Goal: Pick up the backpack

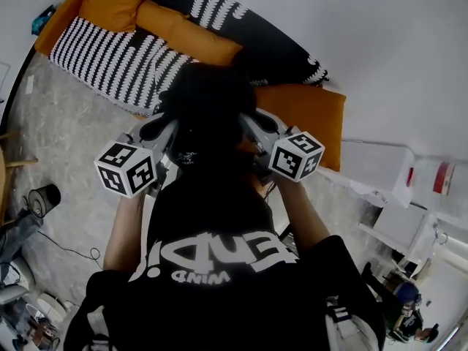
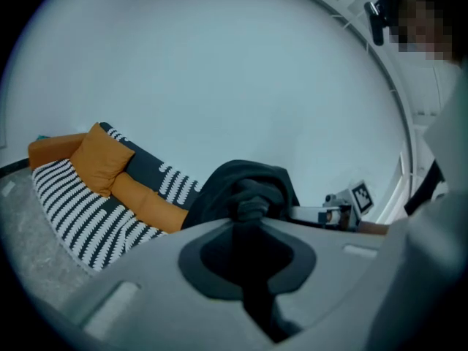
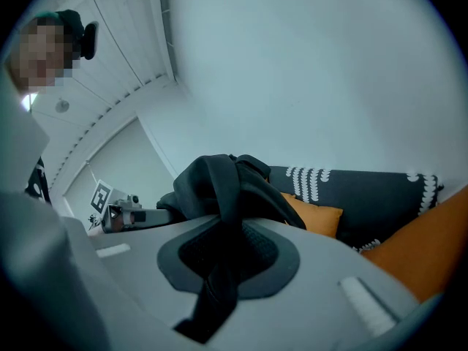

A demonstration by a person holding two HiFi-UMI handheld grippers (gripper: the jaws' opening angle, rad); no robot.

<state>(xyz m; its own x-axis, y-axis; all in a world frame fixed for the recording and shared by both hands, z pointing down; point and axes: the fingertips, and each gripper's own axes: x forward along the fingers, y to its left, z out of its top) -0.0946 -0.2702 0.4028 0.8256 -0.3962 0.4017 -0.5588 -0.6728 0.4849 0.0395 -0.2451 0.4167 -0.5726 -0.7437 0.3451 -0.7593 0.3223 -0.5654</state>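
The black backpack hangs in the air between my two grippers, above the sofa's front edge. My left gripper is shut on a bunched fold of its black fabric. Opposite it, my right gripper is shut on a black strap that runs down through the jaws. Both sets of fingertips are buried in the fabric in the head view. In the left gripper view the left gripper faces the right one's marker cube. The right gripper shows the bag's bulk just beyond its jaws.
Behind the bag lies a sofa with a black-and-white striped cover and orange cushions. White boxes stand at the right. A dark round stand and a cable are on the stone floor at the left. Another person sits at the lower right.
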